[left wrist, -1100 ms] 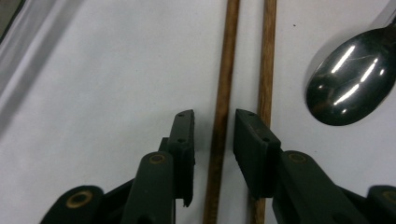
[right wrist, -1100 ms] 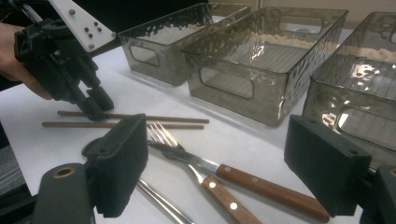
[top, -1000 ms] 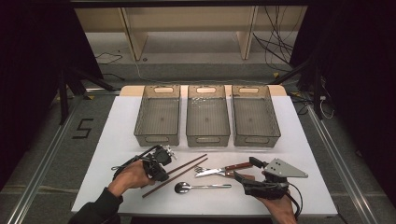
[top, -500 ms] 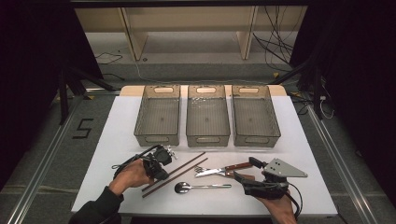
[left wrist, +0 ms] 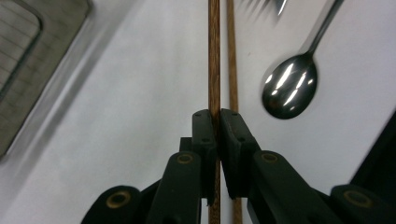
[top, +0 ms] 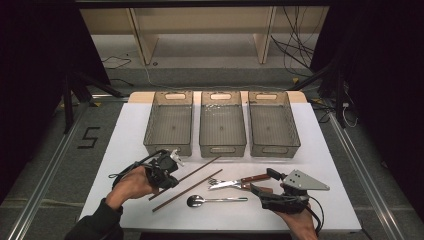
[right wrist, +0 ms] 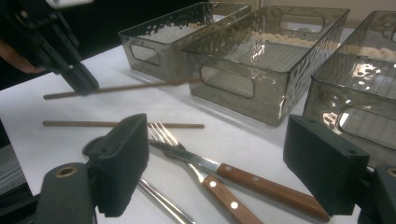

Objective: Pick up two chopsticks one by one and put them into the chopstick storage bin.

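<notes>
Looking down in the high view: three clear bins [top: 222, 131] along the table's [top: 330, 165] far edge; left gripper [top: 167, 172] near the front-left corner, clamped on one chopstick [top: 197, 171]; second chopstick [top: 187, 190], spoon [top: 216, 201], fork and knife [top: 239, 182] near the front edge, apparently awaiting sorting.

Left gripper view: pads [left wrist: 204, 135] pinch the chopstick [left wrist: 214, 56] lengthwise, steadying it.

Right gripper view: right gripper [right wrist: 224, 168] stands wide, empty, over the cutlery; the held chopstick [right wrist: 126, 87] hangs above the table.
</notes>
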`<action>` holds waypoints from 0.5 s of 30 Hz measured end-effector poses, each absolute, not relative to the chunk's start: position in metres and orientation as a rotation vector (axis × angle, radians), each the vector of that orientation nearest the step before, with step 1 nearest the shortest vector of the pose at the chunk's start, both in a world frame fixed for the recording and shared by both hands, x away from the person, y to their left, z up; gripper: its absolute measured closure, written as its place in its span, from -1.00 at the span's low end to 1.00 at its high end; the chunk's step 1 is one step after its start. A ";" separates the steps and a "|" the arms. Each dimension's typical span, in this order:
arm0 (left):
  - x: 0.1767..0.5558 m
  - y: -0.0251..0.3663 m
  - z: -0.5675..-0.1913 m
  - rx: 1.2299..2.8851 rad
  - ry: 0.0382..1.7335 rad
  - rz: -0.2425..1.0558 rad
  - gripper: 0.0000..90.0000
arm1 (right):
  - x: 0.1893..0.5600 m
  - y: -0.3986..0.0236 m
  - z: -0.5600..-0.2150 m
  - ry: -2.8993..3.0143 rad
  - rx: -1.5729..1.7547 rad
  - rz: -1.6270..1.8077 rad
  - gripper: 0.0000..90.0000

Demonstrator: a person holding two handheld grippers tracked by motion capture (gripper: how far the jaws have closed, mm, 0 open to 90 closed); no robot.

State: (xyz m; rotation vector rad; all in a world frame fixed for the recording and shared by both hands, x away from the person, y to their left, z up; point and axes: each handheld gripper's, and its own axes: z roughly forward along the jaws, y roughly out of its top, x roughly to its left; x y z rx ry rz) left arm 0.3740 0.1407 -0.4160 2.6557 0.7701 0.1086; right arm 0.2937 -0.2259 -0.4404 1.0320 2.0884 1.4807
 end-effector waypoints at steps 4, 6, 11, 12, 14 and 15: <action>0.376 0.150 -0.403 2.601 0.787 0.149 0.88 | 0.294 -0.226 -0.440 2.087 1.028 1.484 -0.49; 0.377 0.154 -0.399 2.562 0.804 0.163 0.88 | 0.293 -0.226 -0.440 2.084 1.024 1.485 -0.49; 0.386 0.165 -0.388 2.457 0.866 0.211 0.88 | 0.293 -0.225 -0.440 2.082 1.014 1.489 -0.49; 0.388 0.167 -0.386 2.437 0.875 0.227 0.88 | 0.293 -0.226 -0.440 2.082 1.015 1.490 -0.49; 0.393 0.171 -0.381 2.402 0.890 0.248 0.88 | 0.293 -0.226 -0.440 2.081 1.015 1.491 -0.49; 0.395 0.172 -0.379 2.381 0.900 0.259 0.88 | 0.293 -0.226 -0.440 2.080 1.015 1.491 -0.49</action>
